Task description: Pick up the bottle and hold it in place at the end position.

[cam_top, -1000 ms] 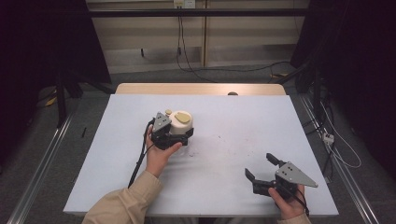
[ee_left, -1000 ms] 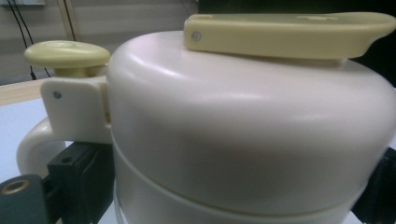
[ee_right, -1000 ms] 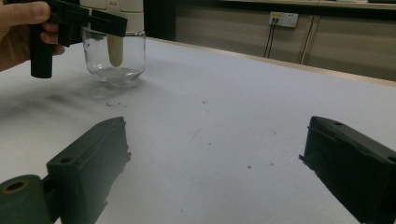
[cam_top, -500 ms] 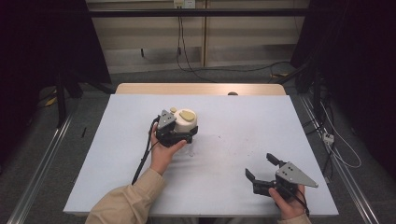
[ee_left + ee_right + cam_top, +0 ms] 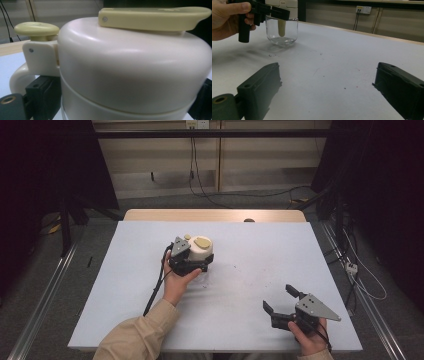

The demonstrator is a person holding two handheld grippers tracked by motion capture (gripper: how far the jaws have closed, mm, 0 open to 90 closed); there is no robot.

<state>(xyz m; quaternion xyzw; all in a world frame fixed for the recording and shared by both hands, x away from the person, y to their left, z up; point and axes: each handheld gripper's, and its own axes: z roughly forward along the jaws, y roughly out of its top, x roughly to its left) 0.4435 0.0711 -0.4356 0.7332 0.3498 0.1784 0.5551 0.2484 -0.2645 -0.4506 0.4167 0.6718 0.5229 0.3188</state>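
So, nearest the person, the right tool [image 5: 281, 306] sits low over the white counter [image 5: 260, 255] with its jaws spread wide apart and nothing between them. In the right gripper view there's just bare, lightly scuffed counter between the two black jaws.

Further out and off to that tool's left, the left tool [image 5: 194, 264] is clamped on the jar [image 5: 201, 251], a clear glass pot with a cream-white lid. In the left gripper view the jaws sit on either side of the cream top [image 5: 130, 70], just under its bulge, one jaw tucked below the looped handle [image 5: 18, 77] at the side. On top there's a pale yellow flip lever [image 5: 152, 16], and a little yellow round button [image 5: 36, 28] by the hinge.

The right gripper view shows the glass bottom [image 5: 282, 31] of the jar right down at the counter, upright, with a yellowish tube hanging inside it, and the person's hand [image 5: 227, 20] wrapped around the left tool beside it.
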